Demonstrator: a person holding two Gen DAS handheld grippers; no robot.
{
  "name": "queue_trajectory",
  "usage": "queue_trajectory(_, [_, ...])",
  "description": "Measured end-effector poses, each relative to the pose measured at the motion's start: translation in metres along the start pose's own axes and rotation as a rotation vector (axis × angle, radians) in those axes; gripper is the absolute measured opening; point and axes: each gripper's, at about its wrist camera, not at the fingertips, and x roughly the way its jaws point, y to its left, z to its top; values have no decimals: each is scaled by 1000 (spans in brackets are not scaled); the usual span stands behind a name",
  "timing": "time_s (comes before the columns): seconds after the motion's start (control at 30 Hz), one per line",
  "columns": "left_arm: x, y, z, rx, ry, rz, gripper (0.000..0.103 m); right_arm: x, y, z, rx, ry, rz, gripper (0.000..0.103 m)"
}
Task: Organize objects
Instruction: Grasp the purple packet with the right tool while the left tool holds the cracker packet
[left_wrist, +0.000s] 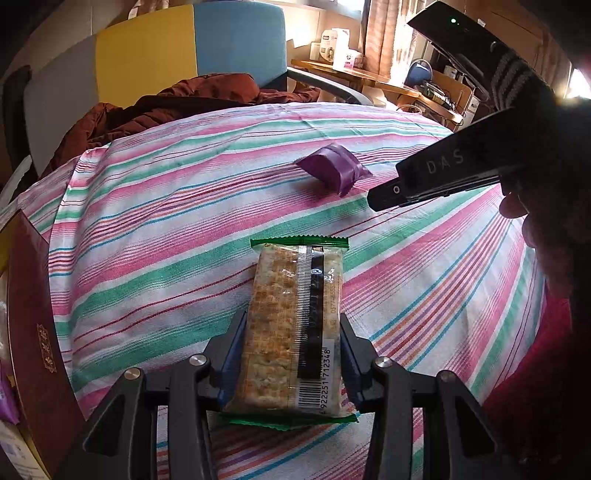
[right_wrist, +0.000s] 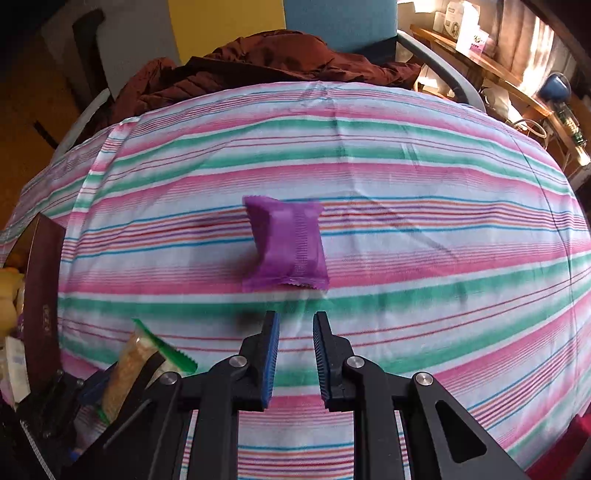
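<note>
My left gripper (left_wrist: 291, 325) is shut on a green-edged cracker packet (left_wrist: 291, 317), gripped by its long sides and held just above the striped cloth. The packet also shows in the right wrist view (right_wrist: 129, 365) at lower left. A purple snack packet (right_wrist: 286, 243) lies on the cloth just ahead of my right gripper (right_wrist: 295, 325), which is open and empty, its jaws a narrow gap apart. In the left wrist view the purple packet (left_wrist: 332, 170) lies further back, with the right gripper's black body (left_wrist: 443, 173) to its right.
A striped tablecloth (right_wrist: 406, 177) covers the table. A dark red box (left_wrist: 33, 332) holding other items stands at the left edge, also in the right view (right_wrist: 42, 295). A brown jacket (right_wrist: 258, 62) lies on a chair behind the table.
</note>
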Motion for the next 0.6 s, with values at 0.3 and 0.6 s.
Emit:
queue_trajectory(0.3, [1, 3, 0, -8, -2, -15, 45, -24, 5, 10, 6, -98, 20, 82])
queue_trajectory(0.6, [0, 8, 0, -20, -3, -37, 45, 17, 40, 48, -225, -42, -131, 80])
